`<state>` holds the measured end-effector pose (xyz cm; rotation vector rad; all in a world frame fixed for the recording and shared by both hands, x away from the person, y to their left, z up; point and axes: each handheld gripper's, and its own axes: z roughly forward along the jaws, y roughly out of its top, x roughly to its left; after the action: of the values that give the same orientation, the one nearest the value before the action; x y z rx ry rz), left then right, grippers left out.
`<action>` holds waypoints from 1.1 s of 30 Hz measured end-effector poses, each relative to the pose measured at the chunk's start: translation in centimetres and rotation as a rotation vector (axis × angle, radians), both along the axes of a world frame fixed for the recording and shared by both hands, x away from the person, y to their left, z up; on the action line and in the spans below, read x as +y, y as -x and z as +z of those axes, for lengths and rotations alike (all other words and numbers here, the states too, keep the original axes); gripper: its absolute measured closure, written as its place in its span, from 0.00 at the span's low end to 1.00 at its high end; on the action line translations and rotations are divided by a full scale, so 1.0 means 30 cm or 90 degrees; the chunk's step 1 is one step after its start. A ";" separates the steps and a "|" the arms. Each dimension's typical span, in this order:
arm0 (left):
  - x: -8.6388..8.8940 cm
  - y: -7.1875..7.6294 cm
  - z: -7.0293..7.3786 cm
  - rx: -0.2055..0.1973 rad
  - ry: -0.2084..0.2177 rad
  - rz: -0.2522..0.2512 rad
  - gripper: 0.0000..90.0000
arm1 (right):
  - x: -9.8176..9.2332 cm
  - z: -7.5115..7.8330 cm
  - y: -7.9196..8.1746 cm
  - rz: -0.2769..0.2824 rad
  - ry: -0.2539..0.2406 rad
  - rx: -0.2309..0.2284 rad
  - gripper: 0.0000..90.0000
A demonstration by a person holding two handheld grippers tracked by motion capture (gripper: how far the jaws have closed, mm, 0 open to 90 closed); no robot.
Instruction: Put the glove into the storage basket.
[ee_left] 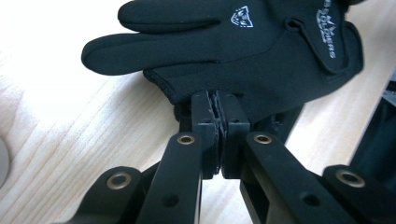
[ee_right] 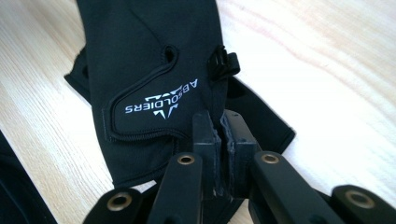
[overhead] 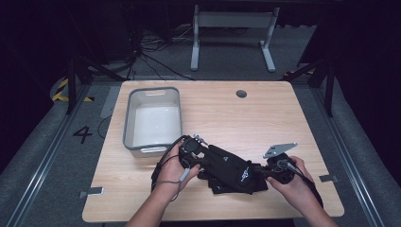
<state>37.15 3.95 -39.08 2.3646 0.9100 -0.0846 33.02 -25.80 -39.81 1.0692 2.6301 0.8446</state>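
A black glove with white lettering hangs low over the wooden table, stretched between both grippers. My left gripper is shut on its finger-side edge; in the left gripper view the jaws pinch the glove's hem just under the fingers. My right gripper is shut on the cuff end; in the right gripper view the jaws clamp the glove beside the logo tab. More black fabric lies under the glove; I cannot tell what it is.
A grey plastic bin with nothing in it stands at the left of the table, just beyond my left hand. A round cable hole sits near the far edge. A white desk frame stands on the floor behind.
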 end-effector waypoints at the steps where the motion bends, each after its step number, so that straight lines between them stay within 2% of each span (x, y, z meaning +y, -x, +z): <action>1: 0.005 0.015 0.019 -0.007 0.006 -0.003 0.97 | -0.004 0.008 -0.002 -0.003 -0.004 -0.002 0.95; 8: -0.006 0.057 0.036 -0.011 0.005 -0.014 0.97 | -0.033 0.043 -0.020 -0.011 -0.016 -0.013 0.95; 16: -0.034 0.100 0.047 -0.015 -0.005 -0.038 0.97 | -0.052 0.048 -0.040 -0.014 -0.014 -0.017 0.95; 24: -0.061 0.133 0.039 -0.001 -0.012 -0.057 0.97 | -0.051 0.037 -0.066 -0.010 -0.012 -0.014 0.95; 33: -0.087 0.140 0.019 0.022 -0.017 -0.083 0.97 | -0.057 0.020 -0.087 -0.012 -0.007 -0.007 0.95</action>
<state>32.94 1.33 -38.51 2.4528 0.7774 -0.1652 35.62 -27.50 -39.22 1.0882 2.6051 0.8604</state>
